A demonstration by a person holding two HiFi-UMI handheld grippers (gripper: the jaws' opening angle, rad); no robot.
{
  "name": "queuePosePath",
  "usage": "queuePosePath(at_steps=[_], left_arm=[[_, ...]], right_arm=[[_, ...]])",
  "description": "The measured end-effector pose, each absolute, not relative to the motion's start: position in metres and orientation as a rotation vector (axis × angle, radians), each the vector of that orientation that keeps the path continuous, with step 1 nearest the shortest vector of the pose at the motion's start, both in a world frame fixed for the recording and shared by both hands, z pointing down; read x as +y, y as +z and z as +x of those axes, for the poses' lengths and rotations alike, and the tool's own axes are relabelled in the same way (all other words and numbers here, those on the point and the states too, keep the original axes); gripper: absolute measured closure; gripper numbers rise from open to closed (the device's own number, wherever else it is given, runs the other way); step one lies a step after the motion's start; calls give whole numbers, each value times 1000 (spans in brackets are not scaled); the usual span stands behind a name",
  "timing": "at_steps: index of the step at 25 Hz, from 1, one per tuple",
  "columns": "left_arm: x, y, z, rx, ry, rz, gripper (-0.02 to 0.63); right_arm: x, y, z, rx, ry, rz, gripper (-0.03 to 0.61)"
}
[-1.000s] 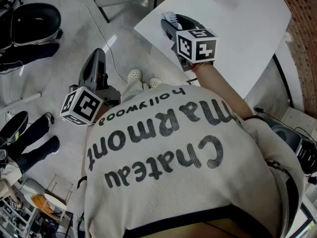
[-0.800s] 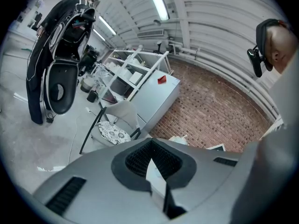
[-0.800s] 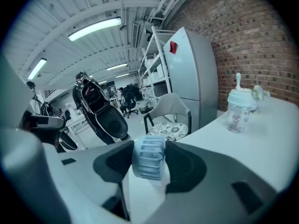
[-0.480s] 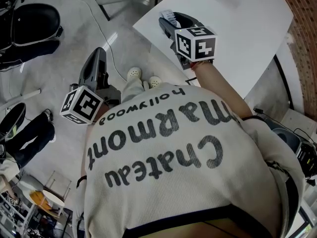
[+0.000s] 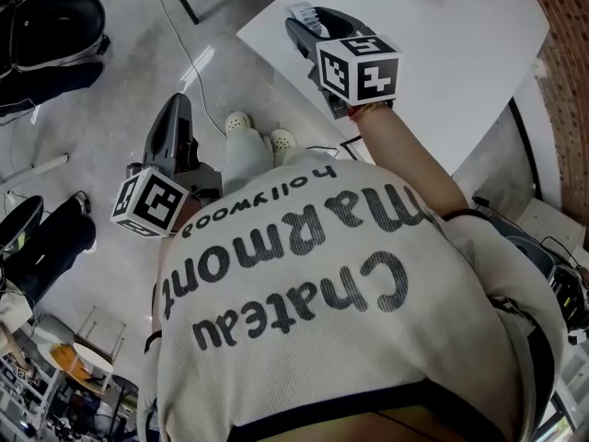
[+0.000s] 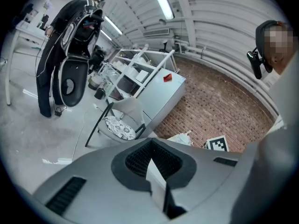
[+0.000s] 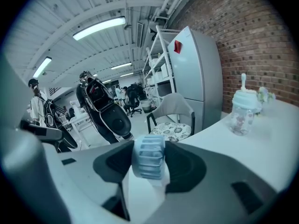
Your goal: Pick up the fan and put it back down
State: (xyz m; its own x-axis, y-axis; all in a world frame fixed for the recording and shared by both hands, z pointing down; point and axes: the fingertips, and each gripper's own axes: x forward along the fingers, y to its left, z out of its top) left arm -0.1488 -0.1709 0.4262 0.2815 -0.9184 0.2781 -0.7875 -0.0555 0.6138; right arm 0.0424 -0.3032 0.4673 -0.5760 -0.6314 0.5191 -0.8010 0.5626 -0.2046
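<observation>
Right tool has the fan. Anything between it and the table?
Nothing visible. The right tool is shut on the fan at the edge of the white table; the bottle stands farther along, apart.

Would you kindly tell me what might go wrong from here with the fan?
1. The right hand-held gripper pinches the fan only by its ribbed round part, so it might slip or swing.
2. It is held close to the table corner; set down there, it could topple to the floor.
</observation>
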Motion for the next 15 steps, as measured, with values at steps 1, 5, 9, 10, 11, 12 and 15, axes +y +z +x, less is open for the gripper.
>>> queuePosePath(at_steps=[1, 5, 9, 10, 11, 12, 15], left_arm=[[-169, 429, -148, -1536, -240, 1857, 612], [-168, 432, -151, -1534, -216, 1852, 612], [-172, 430, -154, -1538, -206, 1877, 612], [-174, 430, -153, -1538, -204, 1886, 612], [-176, 428, -152, -1540, -203, 1893, 612], [-178, 427, -152, -1543, -202, 1900, 612], [-182, 419, -158, -1564, -198, 1924, 612]], right_arm=[[-303, 468, 43, -2411, 597, 1165, 367], [-301, 471, 41, -2400, 589, 1177, 368], [-300, 477, 38, -2391, 591, 1185, 368], [-300, 478, 39, -2387, 593, 1186, 368], [-300, 480, 39, -2381, 597, 1186, 368], [-300, 482, 40, -2374, 602, 1186, 367], [-300, 484, 41, -2367, 605, 1197, 367]])
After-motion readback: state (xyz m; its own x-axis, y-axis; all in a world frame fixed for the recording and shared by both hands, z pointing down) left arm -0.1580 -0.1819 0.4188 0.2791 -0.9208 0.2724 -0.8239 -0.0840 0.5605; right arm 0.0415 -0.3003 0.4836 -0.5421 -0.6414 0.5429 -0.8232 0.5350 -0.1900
